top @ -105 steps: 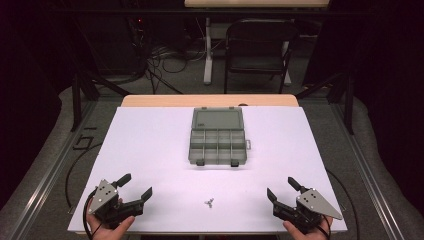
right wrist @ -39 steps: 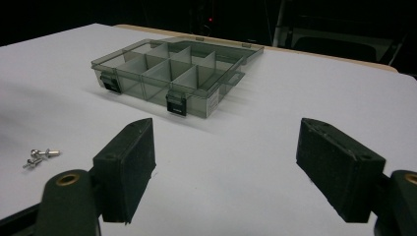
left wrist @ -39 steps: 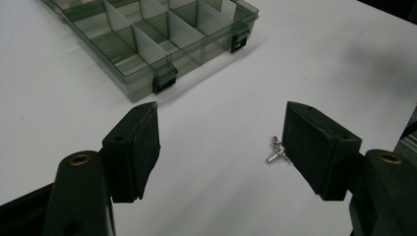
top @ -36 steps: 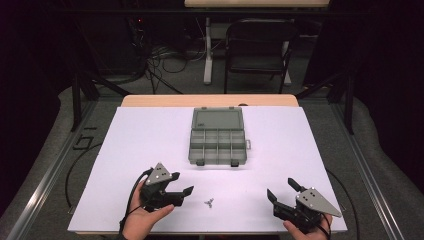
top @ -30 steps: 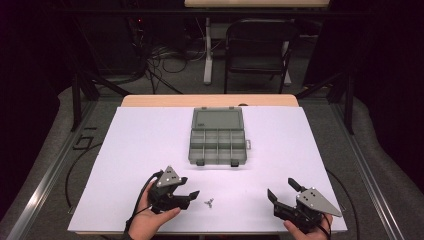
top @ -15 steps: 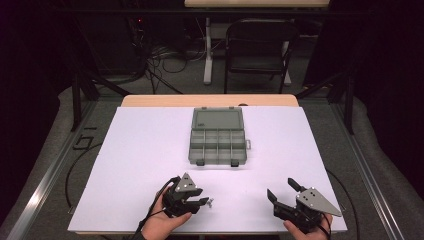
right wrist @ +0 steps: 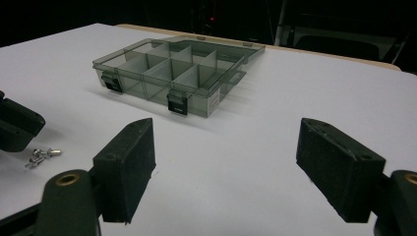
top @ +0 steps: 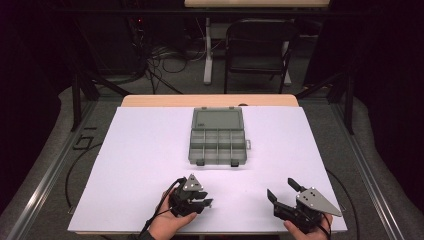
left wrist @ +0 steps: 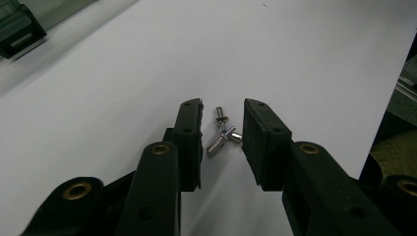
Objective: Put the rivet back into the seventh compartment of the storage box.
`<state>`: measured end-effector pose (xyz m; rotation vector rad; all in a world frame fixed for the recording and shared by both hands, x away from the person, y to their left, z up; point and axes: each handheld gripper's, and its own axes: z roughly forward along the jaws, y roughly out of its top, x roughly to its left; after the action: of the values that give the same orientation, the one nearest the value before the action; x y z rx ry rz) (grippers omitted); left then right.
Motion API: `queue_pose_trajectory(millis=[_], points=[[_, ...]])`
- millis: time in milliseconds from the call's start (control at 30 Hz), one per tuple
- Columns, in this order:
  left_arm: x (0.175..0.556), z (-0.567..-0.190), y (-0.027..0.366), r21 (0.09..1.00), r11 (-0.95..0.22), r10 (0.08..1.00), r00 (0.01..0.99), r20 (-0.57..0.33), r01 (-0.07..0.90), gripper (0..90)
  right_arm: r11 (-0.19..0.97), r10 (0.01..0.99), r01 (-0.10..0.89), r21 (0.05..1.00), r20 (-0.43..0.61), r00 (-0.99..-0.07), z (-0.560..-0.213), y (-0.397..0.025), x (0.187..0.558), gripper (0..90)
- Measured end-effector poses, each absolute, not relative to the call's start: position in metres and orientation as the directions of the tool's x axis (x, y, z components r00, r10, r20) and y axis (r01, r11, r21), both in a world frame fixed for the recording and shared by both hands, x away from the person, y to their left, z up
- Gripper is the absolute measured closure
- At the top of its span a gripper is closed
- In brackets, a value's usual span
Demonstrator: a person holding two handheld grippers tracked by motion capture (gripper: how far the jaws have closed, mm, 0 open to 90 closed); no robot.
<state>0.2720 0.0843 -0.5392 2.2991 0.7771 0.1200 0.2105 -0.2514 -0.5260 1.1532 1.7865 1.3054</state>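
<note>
A few small silver rivets (left wrist: 223,132) lie in a loose cluster on the white table sheet (top: 140,150), near the front edge; they also appear in the right gripper view (right wrist: 42,156). My left gripper (left wrist: 223,110) is open and low over them, one jaw on each side, neither touching. In the high view the left gripper (top: 206,202) covers them. My right gripper (top: 281,187) rests open at the front right with nothing between its fingers (right wrist: 125,162). A grey-green clear compartment box (top: 218,137) stands open at mid-table with empty compartments (right wrist: 172,73).
A corner of the box (left wrist: 17,27) sits at the far left of the left gripper view. The table's right edge (left wrist: 388,113) is close beyond the rivets. A black chair (top: 257,50) and floor cables stand behind the table.
My left gripper has travelled right from the front left corner to the rivets and now straddles them. The right gripper and the box have not moved.
</note>
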Motion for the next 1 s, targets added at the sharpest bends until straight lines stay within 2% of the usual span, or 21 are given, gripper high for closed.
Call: queue_pose_trajectory(millis=[667,1000], points=[[0.273,-0.550,0.080,0.618,-0.588,0.579,0.805,-0.129,0.521,73.8,0.122,0.911,0.283,0.951,0.006,-0.412,-0.525,-0.252,0.210,22.4],[0.273,-0.551,0.079,0.616,-0.600,0.582,0.807,-0.102,0.511,81.2,0.121,0.911,0.283,0.951,0.007,-0.413,-0.526,-0.252,0.210,22.4]])
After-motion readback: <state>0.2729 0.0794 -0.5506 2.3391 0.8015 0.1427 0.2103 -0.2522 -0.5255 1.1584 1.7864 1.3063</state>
